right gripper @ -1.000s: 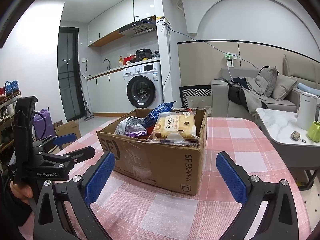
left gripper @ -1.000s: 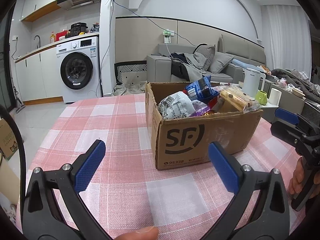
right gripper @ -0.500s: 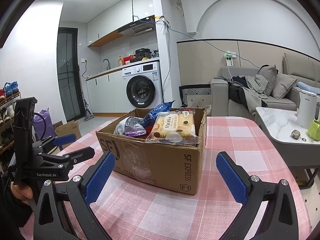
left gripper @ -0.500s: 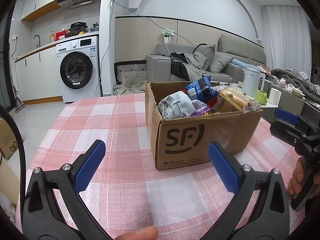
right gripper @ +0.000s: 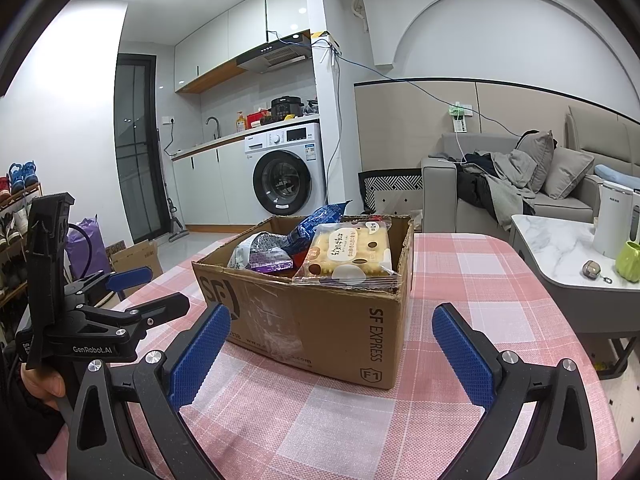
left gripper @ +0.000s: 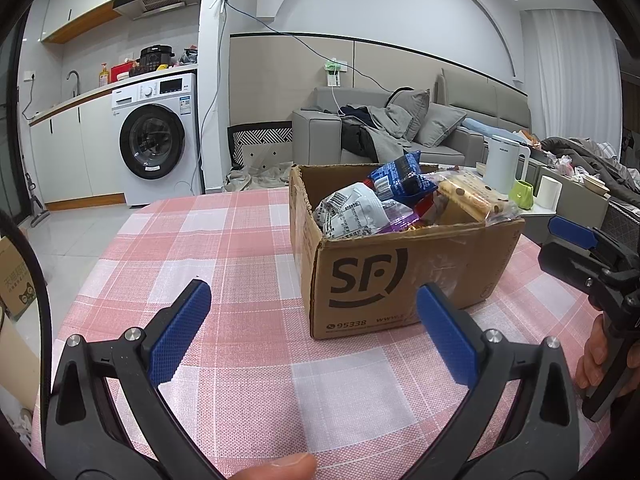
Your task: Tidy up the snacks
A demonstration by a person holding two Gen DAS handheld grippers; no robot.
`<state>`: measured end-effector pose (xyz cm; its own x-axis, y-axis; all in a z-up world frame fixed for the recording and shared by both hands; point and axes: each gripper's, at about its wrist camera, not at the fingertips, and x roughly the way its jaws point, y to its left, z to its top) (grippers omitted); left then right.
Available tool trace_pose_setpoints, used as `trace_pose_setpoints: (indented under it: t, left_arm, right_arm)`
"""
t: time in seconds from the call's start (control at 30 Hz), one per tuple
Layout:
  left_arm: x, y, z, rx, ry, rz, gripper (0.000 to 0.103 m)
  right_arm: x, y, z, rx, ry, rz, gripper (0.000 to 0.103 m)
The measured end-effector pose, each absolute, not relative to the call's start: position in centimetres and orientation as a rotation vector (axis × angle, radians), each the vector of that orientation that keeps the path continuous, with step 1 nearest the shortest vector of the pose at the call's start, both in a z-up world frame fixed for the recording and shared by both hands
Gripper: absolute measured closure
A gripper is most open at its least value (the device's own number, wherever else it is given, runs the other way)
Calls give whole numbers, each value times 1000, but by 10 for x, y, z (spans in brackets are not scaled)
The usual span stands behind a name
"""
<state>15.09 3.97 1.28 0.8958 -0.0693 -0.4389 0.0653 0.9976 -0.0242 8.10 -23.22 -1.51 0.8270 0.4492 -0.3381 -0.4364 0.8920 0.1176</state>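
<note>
Standing on the checked tablecloth (left gripper: 248,364), the SF cardboard box (left gripper: 400,276) of snack packets lies ahead of both empty, wide-open grippers, the cake packet (right gripper: 348,252) on its near rim nearer the right gripper (right gripper: 332,354) than the left gripper (left gripper: 314,334).

box (left gripper: 400,276) bottom hidden under snacks (left gripper: 352,212)

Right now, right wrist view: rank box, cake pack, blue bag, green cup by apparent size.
1. box
2. cake pack
3. blue bag, partly hidden by other packs, so unsure
4. green cup, cut off at the frame edge and farther off, so its true size is unsure
</note>
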Motion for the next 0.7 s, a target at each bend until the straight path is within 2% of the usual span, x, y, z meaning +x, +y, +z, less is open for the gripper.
trace_pose_setpoints:
  t: [0.7]
  left_arm:
    - [152,38,12,-21,463,-69,1]
  right_arm:
    - [81,-232,-15,34,370,471,0]
